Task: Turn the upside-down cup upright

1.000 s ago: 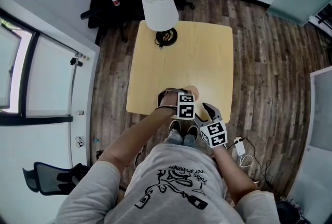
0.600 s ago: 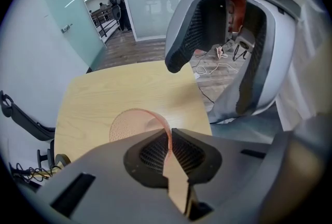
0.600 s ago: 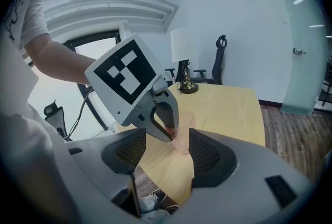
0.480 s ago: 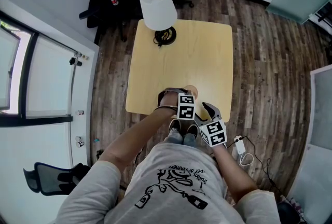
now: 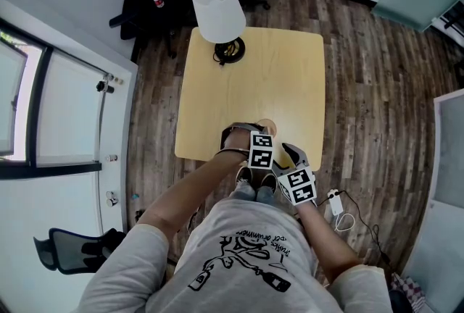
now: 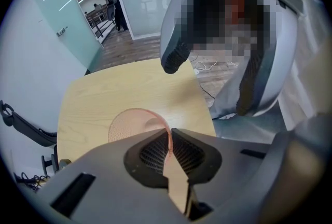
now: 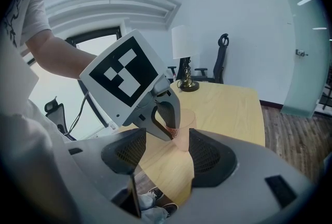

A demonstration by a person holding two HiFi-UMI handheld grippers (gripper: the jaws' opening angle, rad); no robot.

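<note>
Your left gripper (image 6: pixel 170 134) pinched the thin wall of the cup (image 6: pixel 129 125) at its rim, one jaw inside and one outside. That translucent pink cup looked light and flexible, likely to buckle under a hard squeeze, so a gentle hold at the rim suited it. It sat mouth-up near the front edge of the table (image 6: pixel 98 96). Your right gripper (image 7: pixel 167 146) hung just beside it, jaws spread and empty.

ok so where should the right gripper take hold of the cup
Probably the side wall below the rim, coming in level from the near table edge. The cup stands mouth up, and the left gripper pinches its rim from above, one jaw inside and one outside, so the outer wall is what's free. The right gripper's open jaws frame it.
</note>
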